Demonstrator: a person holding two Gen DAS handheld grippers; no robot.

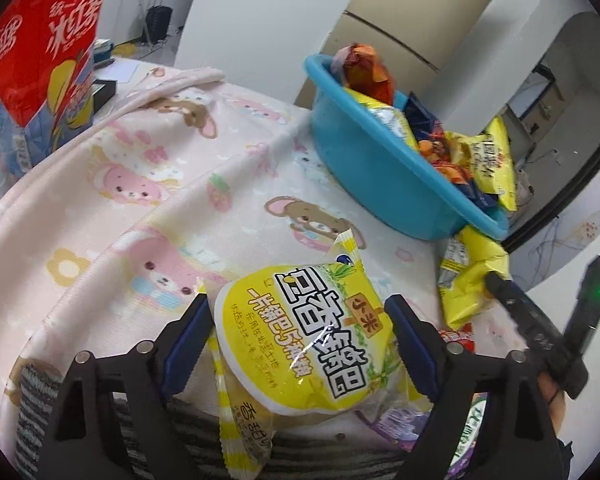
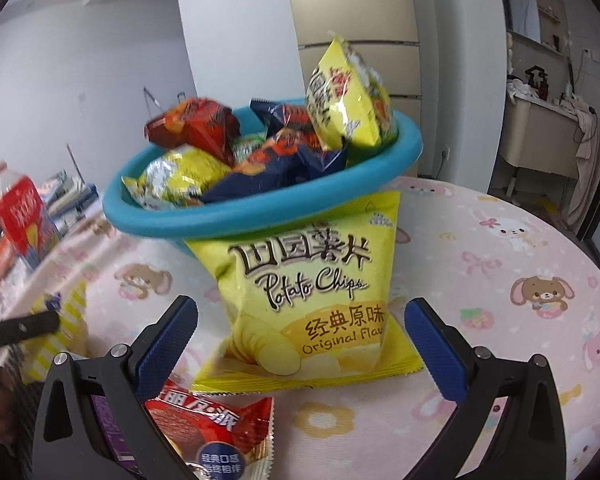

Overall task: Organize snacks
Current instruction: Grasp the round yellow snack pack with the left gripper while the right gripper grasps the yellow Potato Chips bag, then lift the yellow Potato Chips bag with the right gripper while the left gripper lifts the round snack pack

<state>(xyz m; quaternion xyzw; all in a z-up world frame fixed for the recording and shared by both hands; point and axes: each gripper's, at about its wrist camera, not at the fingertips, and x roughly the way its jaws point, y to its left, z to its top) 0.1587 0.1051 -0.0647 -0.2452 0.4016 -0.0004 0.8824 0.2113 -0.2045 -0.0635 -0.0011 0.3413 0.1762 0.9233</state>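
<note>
The left gripper (image 1: 300,344) pinches a yellow rice-cracker packet (image 1: 300,344) between its blue pads, well in front of the blue basin (image 2: 260,216). The right gripper (image 2: 302,340) is spread wide, its pads either side of a yellow potato chip bag (image 2: 312,292) without touching it; that bag leans against the basin's front wall. The basin holds a heap of snack packets. A red pie packet (image 2: 212,428) lies nearer than the chip bag, and a red drink carton (image 1: 48,60) stands far left of the basin on the pink cloth (image 2: 520,320)
</note>
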